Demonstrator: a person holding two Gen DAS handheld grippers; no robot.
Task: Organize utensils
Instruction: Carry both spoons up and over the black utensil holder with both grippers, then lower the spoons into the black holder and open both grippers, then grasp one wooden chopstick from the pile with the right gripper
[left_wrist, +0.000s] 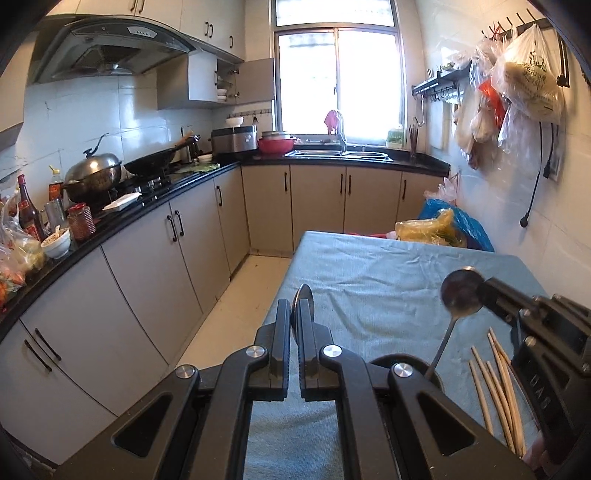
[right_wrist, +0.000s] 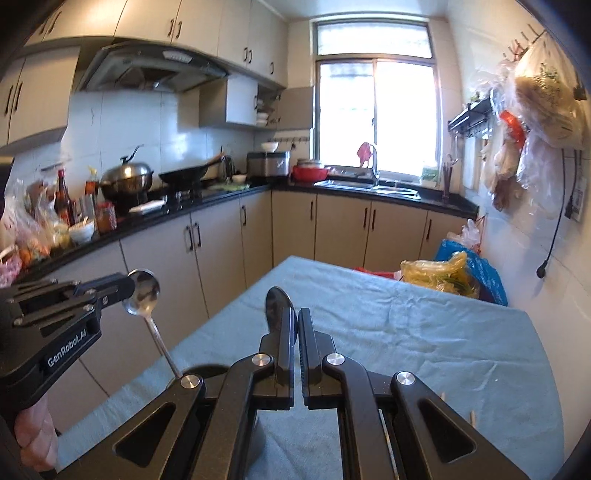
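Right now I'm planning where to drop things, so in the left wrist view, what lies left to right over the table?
Spoon held by the left gripper → dark holder → second spoon held by the right gripper → loose chopsticks.

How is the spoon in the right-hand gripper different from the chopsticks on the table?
The spoon is dark, shiny metal; the chopsticks are pale wood. The spoon is a single piece; the chopsticks are several loose sticks. The spoon is held up off the table, its bowl pinched by the right gripper and its handle hanging down; the chopsticks lie fanned out on the blue cloth. Both are long, slim utensils.
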